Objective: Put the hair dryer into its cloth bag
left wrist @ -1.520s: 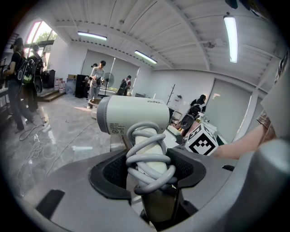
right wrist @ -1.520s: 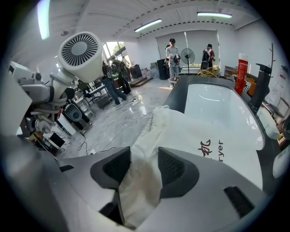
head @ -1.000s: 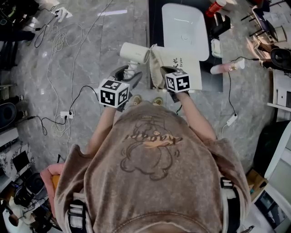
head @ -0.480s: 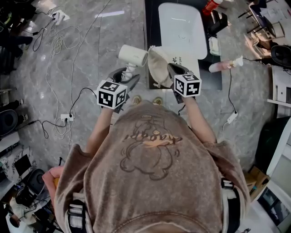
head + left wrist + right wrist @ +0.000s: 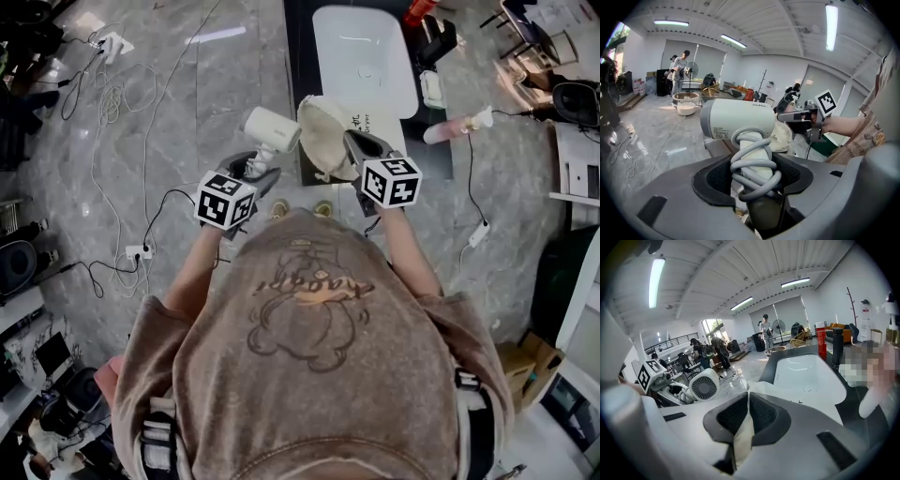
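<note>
The white hair dryer [image 5: 272, 128] is up in the air, off the near-left corner of the dark counter [image 5: 298, 84], with its barrel lying crosswise and its handle pointing back toward the person. The left gripper [image 5: 255, 167] has it! In the left gripper view its jaws stand wide around the handle and press on it, with the grey cord [image 5: 754, 174] coiled around the handle right between the pads. The barrel of the hair dryer [image 5: 740, 119] sits just above the left gripper [image 5: 754, 176].

Just to its right hangs the cream cloth bag [image 5: 326, 141], bulging, with dark print on its side. The right gripper [image 5: 361, 145] is holding that one. In the right gripper view, the jaws of the right gripper [image 5: 747, 401] are pressed almost together, and a fold of the cloth bag [image 5: 742, 432] is pinched flat between them. From there the rear grille of the hair dryer [image 5: 704, 385] faces the camera, very close to the fabric. Whether they actually touch, I cannot tell.

Farther out, a white basin [image 5: 361, 56] is set into the counter beyond the bag, and a pink bottle [image 5: 455, 125] lies to the right. On the left, cables [image 5: 122, 89] trail across the grey marble floor [image 5: 216, 84] to a power strip [image 5: 138, 251].
</note>
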